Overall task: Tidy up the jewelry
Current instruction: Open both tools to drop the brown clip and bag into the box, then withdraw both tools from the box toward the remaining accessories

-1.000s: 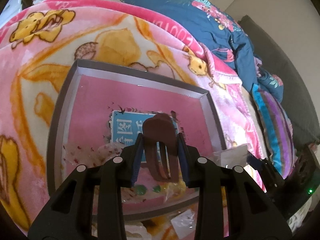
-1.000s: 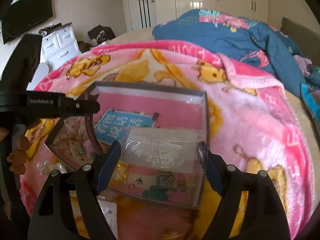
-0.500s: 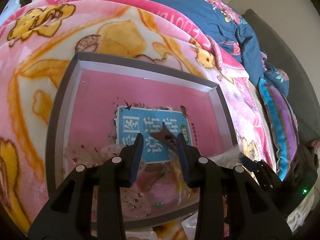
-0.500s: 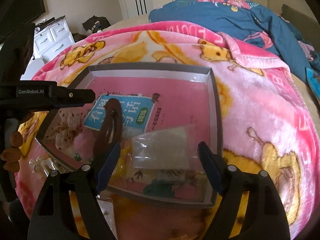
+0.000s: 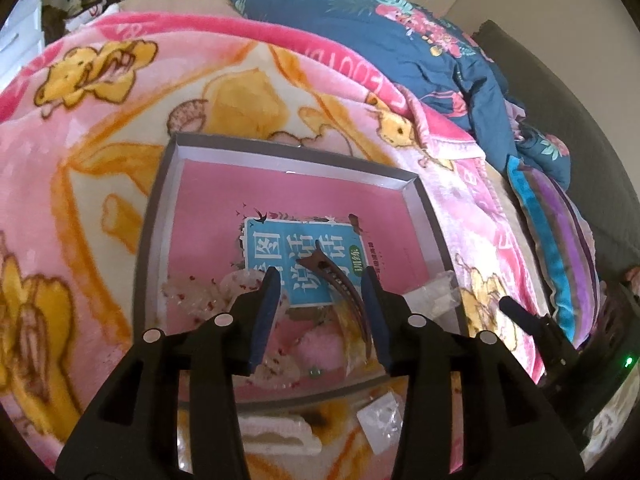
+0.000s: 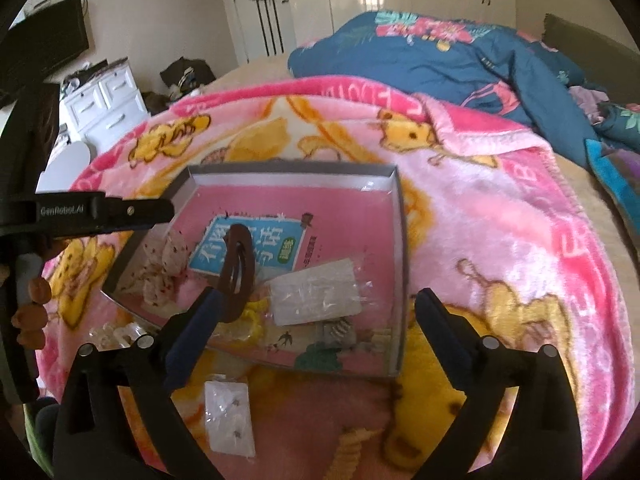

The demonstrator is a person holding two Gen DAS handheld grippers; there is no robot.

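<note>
- A grey tray (image 6: 402, 240) is lying on a pink cartoon blanket (image 6: 500, 240) covering a bed, with a blue quilt (image 6: 440, 52) bunched at the far side.
- White drawers (image 6: 108, 100) are standing far left.
- The left gripper (image 5: 320, 280) is hovering with jaws spread, a brown hair clip (image 5: 340, 284) resting in the tray between them.
- The right gripper (image 6: 316, 300) is hanging wide open over a clear packet (image 6: 316, 296).

The left gripper (image 5: 322, 280) is hovering over the grey box (image 5: 160, 200), and its jaws are standing apart. A brown hair clip (image 5: 340, 284) is lying in the box, just beside the inner face of the right finger; contact is hard to tell. The clip is partly covering the blue label (image 5: 280, 252) on the pink bottom of the box. A flowered fabric piece (image 5: 200, 296) is lying near the left finger, inside the box. The box is resting on a pink blanket (image 5: 100, 140). In front of the box, a small clear bag (image 5: 380, 420) is lying on the blanket.
</note>
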